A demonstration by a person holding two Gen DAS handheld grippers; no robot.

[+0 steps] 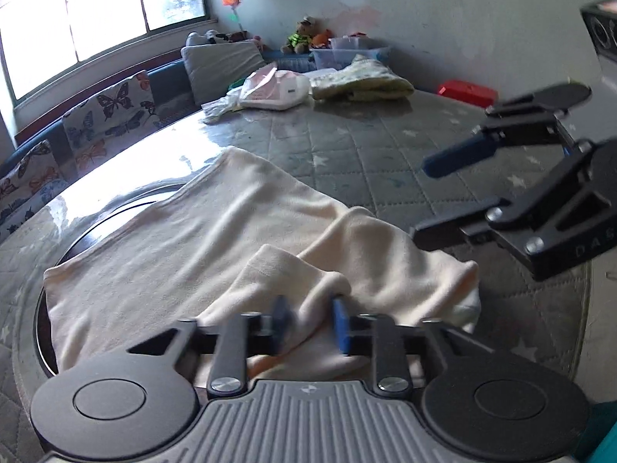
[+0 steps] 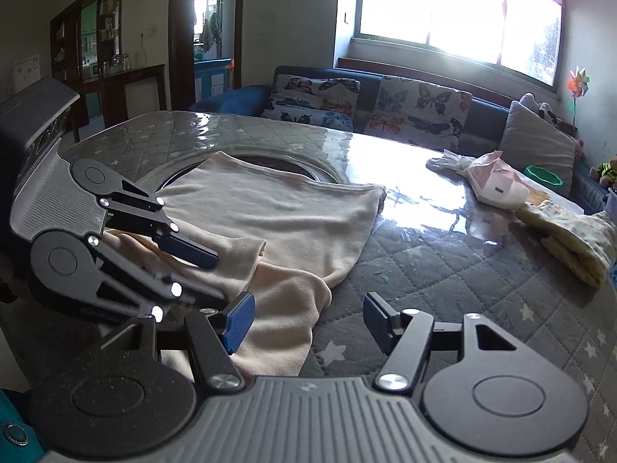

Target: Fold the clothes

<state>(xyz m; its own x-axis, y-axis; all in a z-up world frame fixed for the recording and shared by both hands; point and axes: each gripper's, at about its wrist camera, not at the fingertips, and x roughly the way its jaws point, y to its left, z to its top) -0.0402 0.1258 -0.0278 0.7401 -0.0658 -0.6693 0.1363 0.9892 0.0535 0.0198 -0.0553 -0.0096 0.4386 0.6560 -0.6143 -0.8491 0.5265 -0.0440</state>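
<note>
Left wrist: left gripper (image 1: 311,318) perhaps pinching cloth (image 1: 185,239).

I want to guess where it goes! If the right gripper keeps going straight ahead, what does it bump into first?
Probably nothing soon: the right gripper is open, with the bare quilted table cover ahead. The cream garment lies just left of its line. Depth is unclear.

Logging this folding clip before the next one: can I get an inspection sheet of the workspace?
Surface: grey quilted star-print table cover under glossy clear plastic.
Job's things: cream knit garment spread out, near part bunched.
Clutter: pale yellow folded cloth, pink-white bundle, red box.
Grippers: left gripper jaws around a cream fold, grip unclear; right gripper open, holding nothing.
Cables: nothing seen.
Surroundings: butterfly-print sofa cushions, bright window.
</note>
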